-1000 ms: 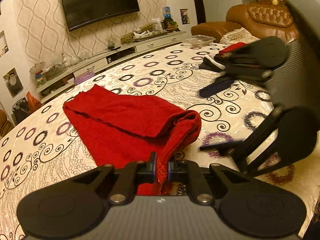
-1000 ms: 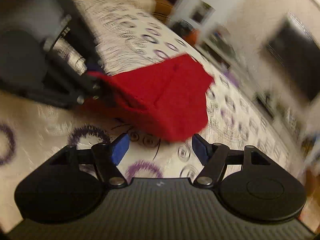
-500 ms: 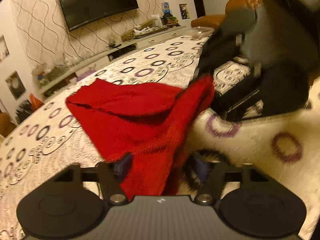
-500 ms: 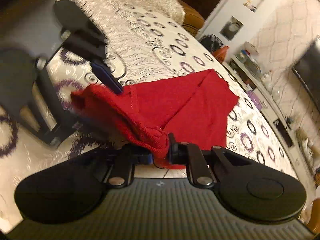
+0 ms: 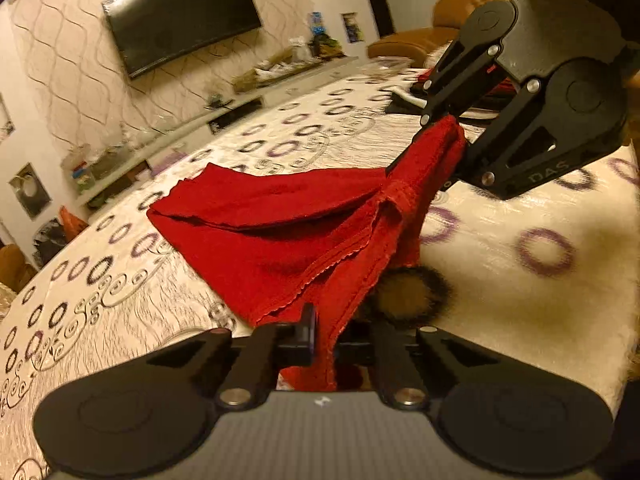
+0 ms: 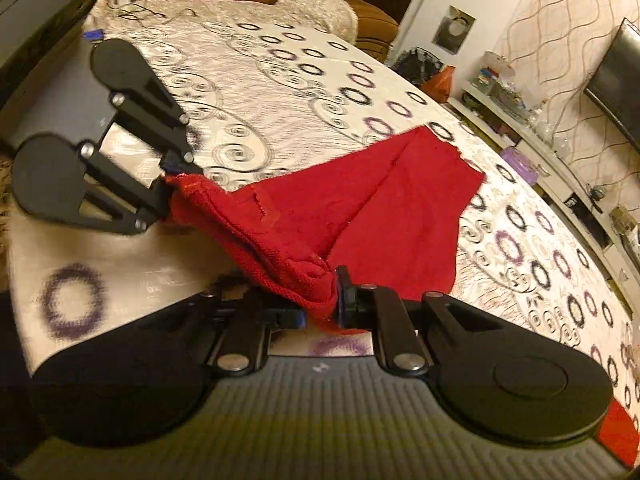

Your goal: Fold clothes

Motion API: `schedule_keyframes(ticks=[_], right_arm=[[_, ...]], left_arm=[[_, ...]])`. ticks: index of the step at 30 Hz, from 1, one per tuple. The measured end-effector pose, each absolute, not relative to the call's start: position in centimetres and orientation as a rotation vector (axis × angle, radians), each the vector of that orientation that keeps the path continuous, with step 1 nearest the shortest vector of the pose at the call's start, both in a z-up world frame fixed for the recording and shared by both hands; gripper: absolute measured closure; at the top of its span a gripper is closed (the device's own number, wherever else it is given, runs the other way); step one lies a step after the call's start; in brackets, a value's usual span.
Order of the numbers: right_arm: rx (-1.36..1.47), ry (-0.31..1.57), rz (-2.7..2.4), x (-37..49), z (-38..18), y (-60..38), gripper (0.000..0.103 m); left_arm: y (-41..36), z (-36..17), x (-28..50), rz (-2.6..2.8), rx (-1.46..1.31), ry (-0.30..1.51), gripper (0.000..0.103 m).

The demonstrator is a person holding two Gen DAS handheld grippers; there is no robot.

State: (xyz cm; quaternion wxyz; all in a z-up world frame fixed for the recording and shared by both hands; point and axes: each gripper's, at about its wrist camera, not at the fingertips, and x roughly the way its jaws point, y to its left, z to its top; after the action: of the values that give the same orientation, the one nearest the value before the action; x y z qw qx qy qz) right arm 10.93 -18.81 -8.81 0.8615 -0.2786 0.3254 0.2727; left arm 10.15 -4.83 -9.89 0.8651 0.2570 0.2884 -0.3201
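Left tongs (image 5: 324,330) pinching the near edge of the red garment (image 5: 280,236), fingers pressed together on a thin layer of fabric at 6 o'clock in the left wrist view. Right tongs (image 6: 322,300) clamped on a bunched corner of the same garment, also at 6 o'clock in their own view.

Each unit shows in the other's camera: right tongs (image 5: 444,120) at 1 o'clock in the left view with the cloth corner drawn up to their tips; left tongs (image 6: 172,176) at 9 o'clock in the right view, cloth edge at the tips.

Garment is stretched between the two pinch points, the gripped edge lifted off the tabletop (image 5: 500,280). The rest lies folded over on the patterned cover (cream, black and purple rings and swirls), top layer overlapping the lower one. Far end rests flat toward 11 o'clock in the left view, toward 1 o'clock in the right view (image 6: 400,208).

Background, left view: wall TV (image 5: 180,20) at 11 o'clock, low cluttered shelf (image 5: 248,104) under it, brown leather sofa (image 5: 424,40) at 1 o'clock. A dark pile of other clothes (image 5: 404,98) sits on the far tabletop at 1 o'clock, partly hidden behind the right unit. Edges of both frames slightly blurred
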Motion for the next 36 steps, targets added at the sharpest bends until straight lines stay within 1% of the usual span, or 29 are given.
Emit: schedule_keyframes(ticks=[6, 12, 15, 18, 19, 20, 23, 30, 36], right_arm=[[-0.592, 0.738, 0.693, 3.2, -6.9, -16.4, 0.086], [-0.456, 0.847, 0.839, -3.1, -3.1, -15.6, 0.086], [-0.387, 0.871, 0.900, -4.3, -1.1, -15.6, 0.086], [-0.322, 0.875, 0.933, -3.7, 0.5, -15.9, 0.086], [-0.297, 0.877, 0.937, -3.1, 0.7, -16.1, 0.086], [-0.269, 0.881, 0.936, -2.1, 0.8, -16.5, 0.086], [-0.164, 0.911, 0.925, 1.9, 0.6, -17.9, 0.086], [0.042, 0.969, 0.868, 12.3, -1.5, -21.8, 0.086], [0.197, 1.005, 0.818, 19.4, -4.7, -25.0, 0.086]], left_arm=[[-1.3, -6.3, 3.4, -0.808, 0.503, 0.713, 0.095], [2.4, -2.1, -2.0, -0.910, 0.377, 0.841, 0.095], [3.8, -0.4, -2.2, -0.943, 0.322, 0.875, 0.095], [5.1, 1.0, -1.5, -0.969, 0.258, 0.905, 0.095], [5.4, 1.1, -0.4, -0.971, 0.234, 0.913, 0.095], [5.5, 0.9, 1.0, -0.974, 0.222, 0.915, 0.097], [5.4, -0.1, 5.4, -0.981, 0.186, 0.926, 0.098], [3.9, -3.9, 16.8, -0.995, 0.136, 0.969, 0.098], [2.5, -6.7, 25.8, -1.032, 0.076, 1.023, 0.098]])
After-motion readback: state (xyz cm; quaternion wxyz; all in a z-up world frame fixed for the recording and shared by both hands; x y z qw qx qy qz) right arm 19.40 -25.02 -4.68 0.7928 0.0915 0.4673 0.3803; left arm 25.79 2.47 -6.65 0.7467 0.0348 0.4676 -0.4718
